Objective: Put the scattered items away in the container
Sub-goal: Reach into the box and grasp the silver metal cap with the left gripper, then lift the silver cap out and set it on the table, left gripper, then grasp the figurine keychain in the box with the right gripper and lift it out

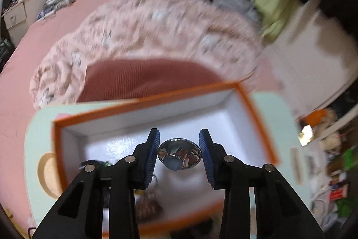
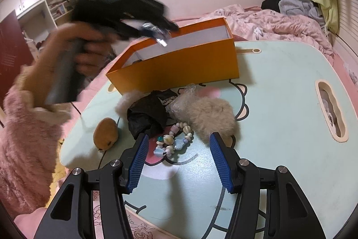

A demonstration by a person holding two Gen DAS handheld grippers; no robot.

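A left gripper [image 1: 179,149] hangs over an orange box [image 1: 257,118] on a pale table [image 2: 279,104], a shiny metal piece [image 1: 179,155] between its narrowed pads; whether they pinch it cannot be told. The right gripper [image 2: 179,157] waits spread and empty above a bead bracelet [image 2: 173,143], near 2 fluffy pieces, black cloth and a brown toy. The drop into the box looks in hand; next comes freeing the piece, then closing on the bracelet.
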